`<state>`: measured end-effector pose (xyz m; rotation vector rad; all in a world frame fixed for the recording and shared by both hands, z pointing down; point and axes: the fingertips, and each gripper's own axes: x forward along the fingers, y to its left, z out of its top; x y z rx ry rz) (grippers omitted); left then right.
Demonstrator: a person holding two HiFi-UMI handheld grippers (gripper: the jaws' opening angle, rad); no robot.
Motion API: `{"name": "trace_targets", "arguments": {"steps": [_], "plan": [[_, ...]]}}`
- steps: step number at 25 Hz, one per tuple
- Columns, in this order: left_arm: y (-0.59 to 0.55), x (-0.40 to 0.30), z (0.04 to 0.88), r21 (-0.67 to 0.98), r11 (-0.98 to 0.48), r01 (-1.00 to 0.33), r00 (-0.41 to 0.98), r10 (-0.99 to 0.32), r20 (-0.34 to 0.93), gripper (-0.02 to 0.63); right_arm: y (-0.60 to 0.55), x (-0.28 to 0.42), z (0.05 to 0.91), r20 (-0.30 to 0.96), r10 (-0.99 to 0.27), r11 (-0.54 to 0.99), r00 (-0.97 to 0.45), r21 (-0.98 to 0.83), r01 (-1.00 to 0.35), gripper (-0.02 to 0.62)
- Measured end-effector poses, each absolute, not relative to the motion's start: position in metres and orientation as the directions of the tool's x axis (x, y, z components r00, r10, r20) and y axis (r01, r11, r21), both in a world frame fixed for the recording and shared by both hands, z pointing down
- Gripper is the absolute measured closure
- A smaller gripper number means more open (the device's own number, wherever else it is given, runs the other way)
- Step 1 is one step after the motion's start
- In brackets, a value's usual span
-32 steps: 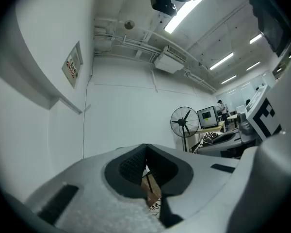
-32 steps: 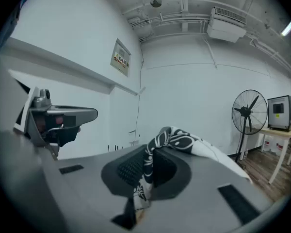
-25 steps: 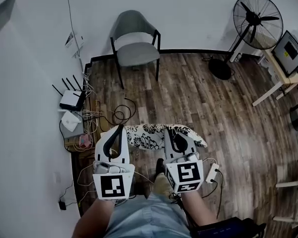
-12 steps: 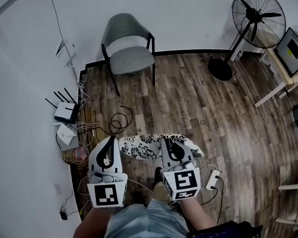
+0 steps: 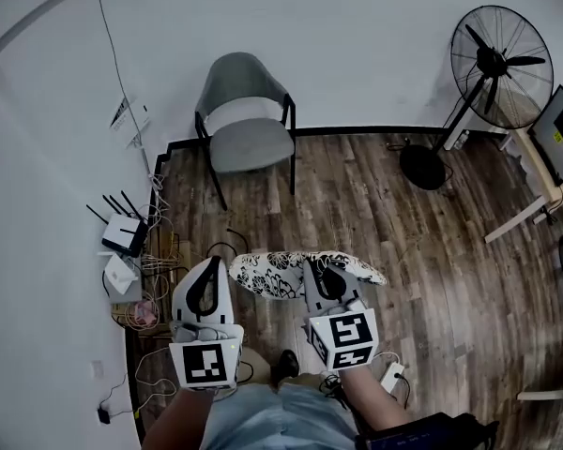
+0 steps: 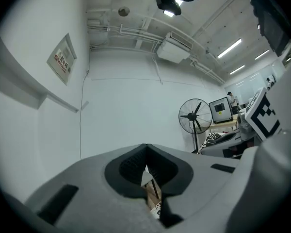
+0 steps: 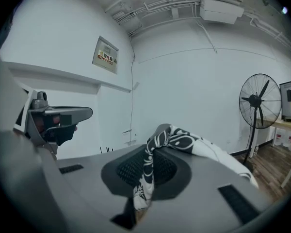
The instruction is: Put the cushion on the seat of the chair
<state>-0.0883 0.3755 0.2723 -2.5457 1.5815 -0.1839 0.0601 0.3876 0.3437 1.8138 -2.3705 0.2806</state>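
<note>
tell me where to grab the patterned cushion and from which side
Grip the cushion by its thin near edge, coming in level from that side, one gripper toward each end. It is flat, soft and wide, so one middle pinch would probably let it sag. The right gripper is shut on that edge this way, the left gripper at the left corner.

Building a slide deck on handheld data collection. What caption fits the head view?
Left gripper and right gripper hold the patterned cushion over the wood floor, facing the empty grey chair.
</note>
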Motion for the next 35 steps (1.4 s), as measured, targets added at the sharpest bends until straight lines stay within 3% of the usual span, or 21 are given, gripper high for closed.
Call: {"name": "trace_targets", "arguments": {"steps": [10,22,35], "plan": [[0.309,-0.087,0.291,-0.121,-0.418,-0.9,0.413,-0.908,0.067,0.598,0.32,0.072,0.355,0.255,-0.93,0.256,-0.265,-0.066,-0.964,0.581],[0.138,-0.107,0.32,-0.091,-0.438,-0.894,0.43,-0.898,0.099,0.598,0.159,0.054,0.389,0.319,-0.915,0.239,-0.245,-0.06,-0.969,0.581],[0.002,-0.117,0.295,-0.09,-0.469,-0.879,0.465,-0.883,0.058,0.598,0.005,0.046,0.34,0.232,-0.948,0.222,-0.219,-0.013,-0.975,0.581]]}}
